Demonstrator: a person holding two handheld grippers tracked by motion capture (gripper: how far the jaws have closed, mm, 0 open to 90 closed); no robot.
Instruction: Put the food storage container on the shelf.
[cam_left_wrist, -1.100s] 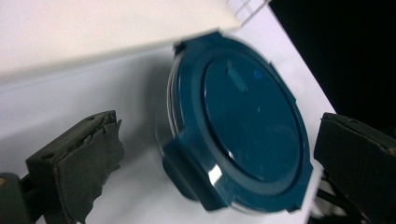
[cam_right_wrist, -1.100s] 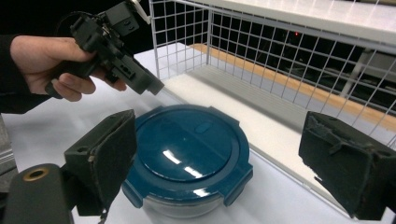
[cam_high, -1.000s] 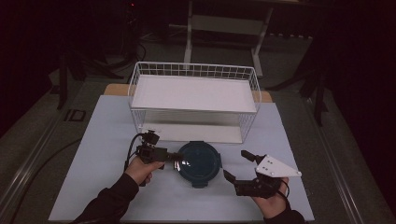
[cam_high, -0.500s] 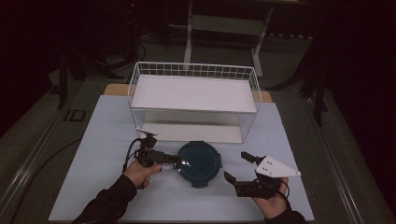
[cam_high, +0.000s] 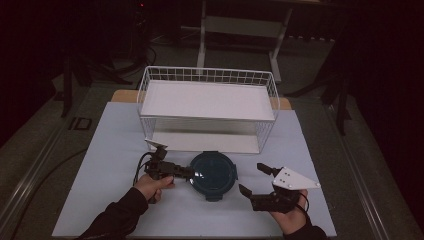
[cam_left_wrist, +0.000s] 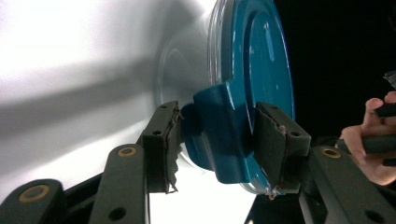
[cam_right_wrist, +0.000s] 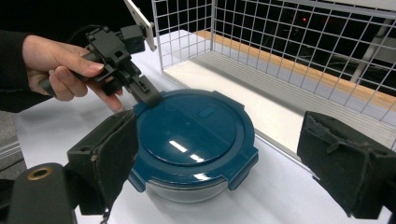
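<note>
Black jaws of the left gripper (cam_left_wrist: 217, 140) have just been closing on a teal latch tab (cam_left_wrist: 219, 126) of the container lid (cam_high: 212, 170).

Its 2 pads now pinch that tab at the lid's left edge, with the round glass container (cam_right_wrist: 194, 140) sitting on the white table (cam_high: 100, 150) just in front of the wire basket (cam_high: 207, 95). The right gripper (cam_high: 255, 180) waits with jaws spread wide, apart from the container on its right. Likely step: unlatching the lid; next, the tab needs levering outward and up while the container stays put.
</note>
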